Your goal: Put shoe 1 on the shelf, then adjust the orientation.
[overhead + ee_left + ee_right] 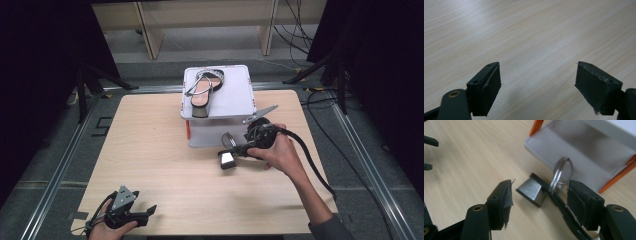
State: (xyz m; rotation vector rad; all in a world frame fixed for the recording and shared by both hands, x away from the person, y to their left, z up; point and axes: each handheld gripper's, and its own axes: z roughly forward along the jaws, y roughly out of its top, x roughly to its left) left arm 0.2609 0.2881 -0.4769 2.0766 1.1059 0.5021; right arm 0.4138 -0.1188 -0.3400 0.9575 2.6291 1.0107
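Observation:
A strappy sandal (202, 90) with a tan insole and a silver block heel lies on top of a white box (232, 95) at the table's far middle. A matching sandal (227, 159) lies on the table in front of the box, silver heel (531, 191) toward the front. My right gripper (239, 149) is open, its jaws on either side of this sandal's black sole and silver straps (559, 173); the right jaw is close to the sole. My left gripper (146, 214) is open over bare wood near the front left corner, with nothing between its jaws.
The white box (584, 157) has orange edges and stands just behind the right gripper. The wooden table (150, 150) lies bare to the left and front. Black cables trail over the floor at the right.

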